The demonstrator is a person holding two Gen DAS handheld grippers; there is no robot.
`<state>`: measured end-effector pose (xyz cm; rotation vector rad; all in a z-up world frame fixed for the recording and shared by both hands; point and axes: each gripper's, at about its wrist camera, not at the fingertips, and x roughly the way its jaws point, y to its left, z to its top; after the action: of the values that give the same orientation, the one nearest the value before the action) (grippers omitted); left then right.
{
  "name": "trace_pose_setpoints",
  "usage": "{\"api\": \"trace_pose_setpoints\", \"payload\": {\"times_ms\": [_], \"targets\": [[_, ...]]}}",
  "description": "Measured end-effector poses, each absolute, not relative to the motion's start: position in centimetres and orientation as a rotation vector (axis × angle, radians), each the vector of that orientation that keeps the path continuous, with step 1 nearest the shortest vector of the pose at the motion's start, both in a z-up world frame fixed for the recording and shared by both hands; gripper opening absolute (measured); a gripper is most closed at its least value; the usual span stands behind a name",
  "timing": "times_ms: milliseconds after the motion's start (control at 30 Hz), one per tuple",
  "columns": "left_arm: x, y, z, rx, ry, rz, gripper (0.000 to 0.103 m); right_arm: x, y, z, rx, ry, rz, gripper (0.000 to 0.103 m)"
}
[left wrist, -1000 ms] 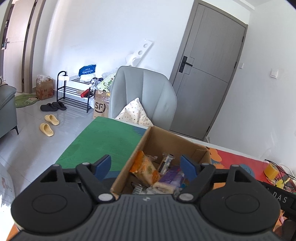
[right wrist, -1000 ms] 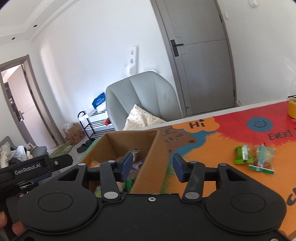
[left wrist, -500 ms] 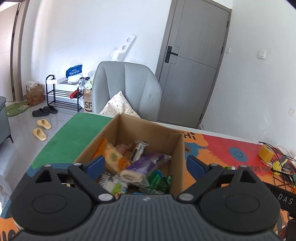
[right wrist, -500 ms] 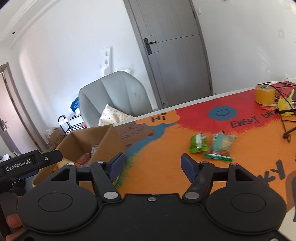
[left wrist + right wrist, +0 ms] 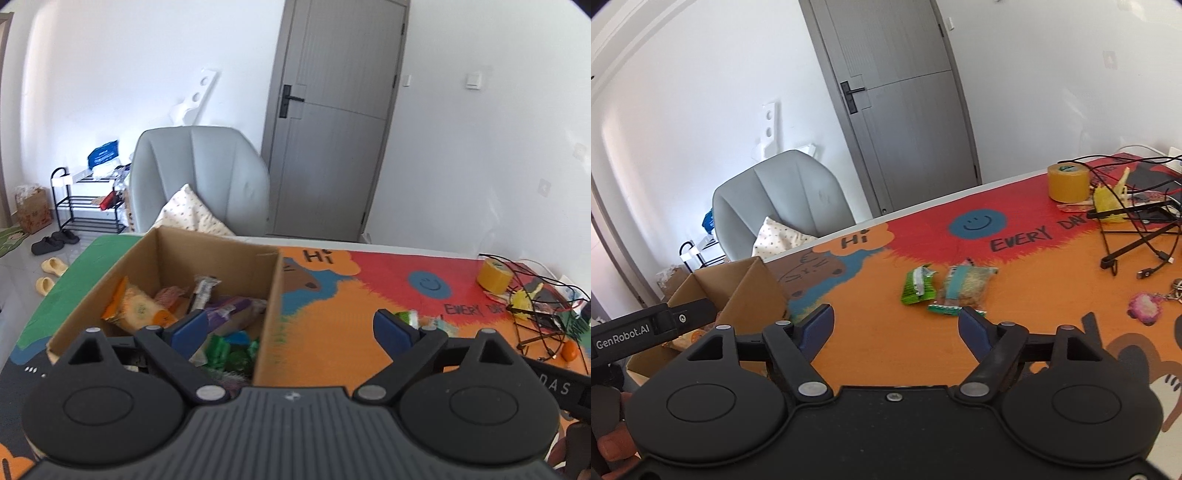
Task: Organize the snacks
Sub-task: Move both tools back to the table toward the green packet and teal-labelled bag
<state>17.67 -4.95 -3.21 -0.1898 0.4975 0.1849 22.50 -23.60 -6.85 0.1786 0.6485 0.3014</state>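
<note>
2 loose snacks remain on the desk [image 5: 886, 350]: a green packet [image 5: 918, 286] and, touching its right side, a clear packet with a teal band [image 5: 964, 290], both at center frame in the right wrist view, on the orange part of the mat. The cardboard box [image 5: 266, 295] sits at left center of the left wrist view, already holding many snacks: an orange-yellow pack [image 5: 138, 306], a purple wrapper [image 5: 229, 310], green wrappers [image 5: 229, 350].

Change over the last second: both cameras have swung from the box toward the right. The right wrist view earlier had the box wall straight ahead between the fingers; now the box is pushed to the lower left of the frame and the 2 packets lie just beyond the finger gap. The left wrist view has panned too, box now left of center, the green packet's edge peeking past its right finger. Judgement: drop-off done, next pick starting, right side likely takes the clear packet.

Pose: right gripper [image 5: 895, 328] held low over the desk, angled slightly down, fingers spread wide, empty. Left gripper [image 5: 291, 330] hovers at the box's right wall, fingers wide, nothing between them, one finger over the box interior, the other over the mat. Tape roll [image 5: 1067, 182] and cables [image 5: 1137, 236] sit upper right, well apart from the packets.
</note>
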Motion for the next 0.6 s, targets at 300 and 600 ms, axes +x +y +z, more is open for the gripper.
{"api": "trace_pose_setpoints", "payload": {"times_ms": [300, 600], "targets": [[20.5, -8.0, -3.0, -0.15, 0.514, 0.121, 0.095, 23.7, -25.9, -7.0, 0.192, 0.643, 0.247, 0.075], [24.7, -10.0, -3.6, -0.118, 0.558, 0.093, 0.095, 25.9, -26.6, -7.4, 0.204, 0.648, 0.21, 0.075]]}}
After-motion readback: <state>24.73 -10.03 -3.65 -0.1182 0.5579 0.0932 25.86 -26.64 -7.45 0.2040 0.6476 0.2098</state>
